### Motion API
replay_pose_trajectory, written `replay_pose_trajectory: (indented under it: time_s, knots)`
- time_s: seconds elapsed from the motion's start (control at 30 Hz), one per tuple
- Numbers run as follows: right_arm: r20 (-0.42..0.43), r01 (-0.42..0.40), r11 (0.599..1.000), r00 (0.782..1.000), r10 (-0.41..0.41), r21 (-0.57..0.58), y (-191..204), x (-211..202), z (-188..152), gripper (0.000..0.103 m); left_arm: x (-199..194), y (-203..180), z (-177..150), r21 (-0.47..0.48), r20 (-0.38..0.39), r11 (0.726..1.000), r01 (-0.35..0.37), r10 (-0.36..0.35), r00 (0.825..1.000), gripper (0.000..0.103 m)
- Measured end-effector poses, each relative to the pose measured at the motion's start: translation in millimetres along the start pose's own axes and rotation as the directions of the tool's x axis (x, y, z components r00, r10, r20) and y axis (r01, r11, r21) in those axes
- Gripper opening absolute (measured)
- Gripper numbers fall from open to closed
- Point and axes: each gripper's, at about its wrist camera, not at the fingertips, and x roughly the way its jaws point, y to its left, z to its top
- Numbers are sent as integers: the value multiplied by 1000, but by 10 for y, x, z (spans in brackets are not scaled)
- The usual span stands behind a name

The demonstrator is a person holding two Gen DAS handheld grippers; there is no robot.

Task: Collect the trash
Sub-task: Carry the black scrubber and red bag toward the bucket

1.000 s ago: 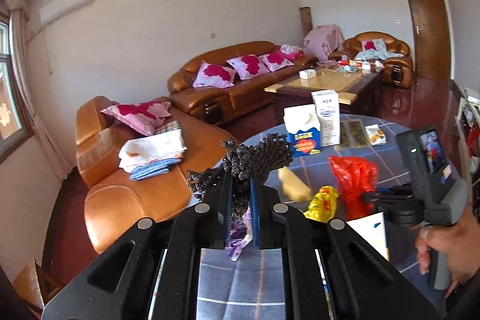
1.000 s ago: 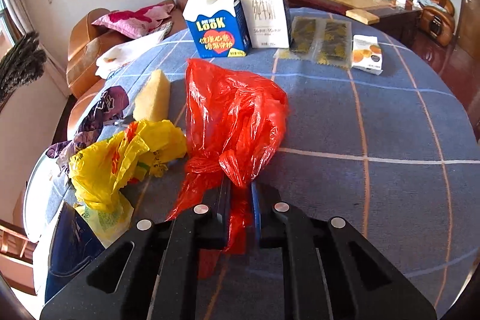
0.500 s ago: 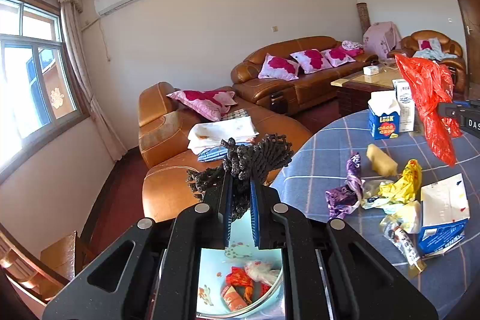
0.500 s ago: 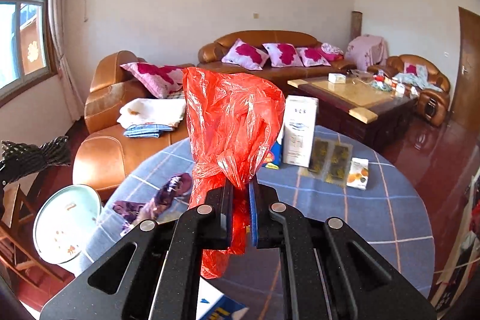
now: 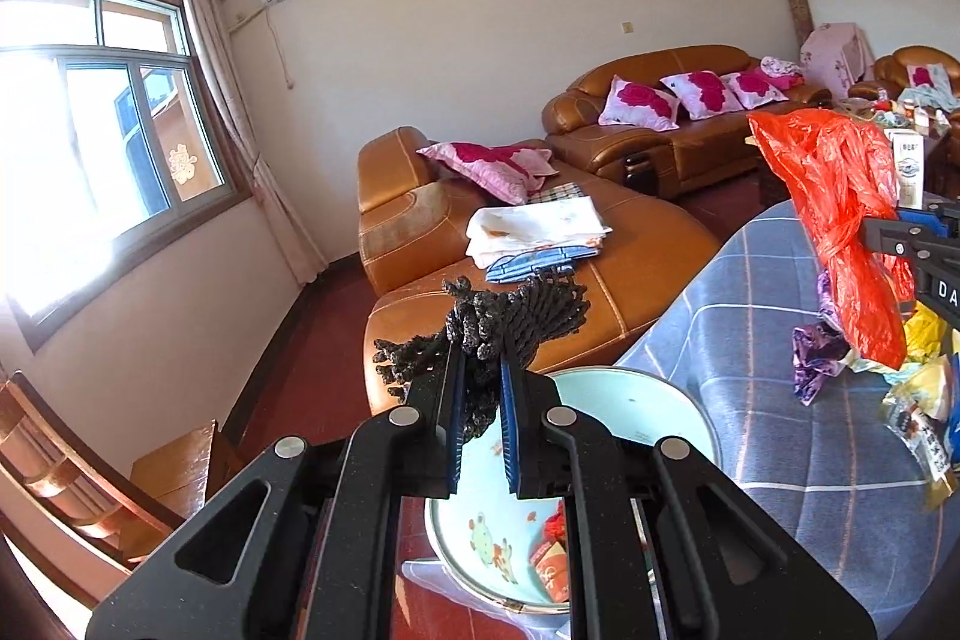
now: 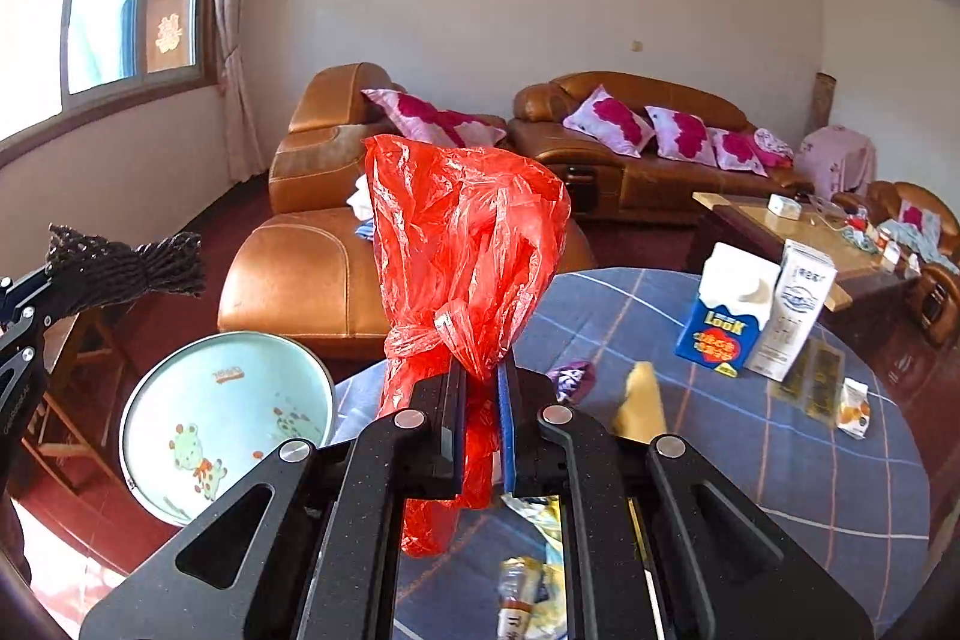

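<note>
Above the basin, tongs clamp black netting and red bag.

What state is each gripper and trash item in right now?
left gripper: shut on black mesh bundle
right gripper: shut on red plastic bag, lifted off the table
light-blue bin: open, some wrappers inside
blue carton: upright
white carton: upright

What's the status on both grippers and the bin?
Left gripper shut on black net. Right gripper shut on red bag. Bin beside table, nothing blocking it.
</note>
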Motion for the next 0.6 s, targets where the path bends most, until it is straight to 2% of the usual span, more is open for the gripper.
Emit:
replay_pose_trajectory:
  time_s: [0.2,0.6]
  knots:
    - [-5,-55,996,998,55,-70,324,171,18,9,113,142,-77,6,-35,999,-47,47,998,10]
    - [-10,-114,978,993,114,-176,633,371,-29,9,231,252,-186,30,-72,992,-120,122,990,10]
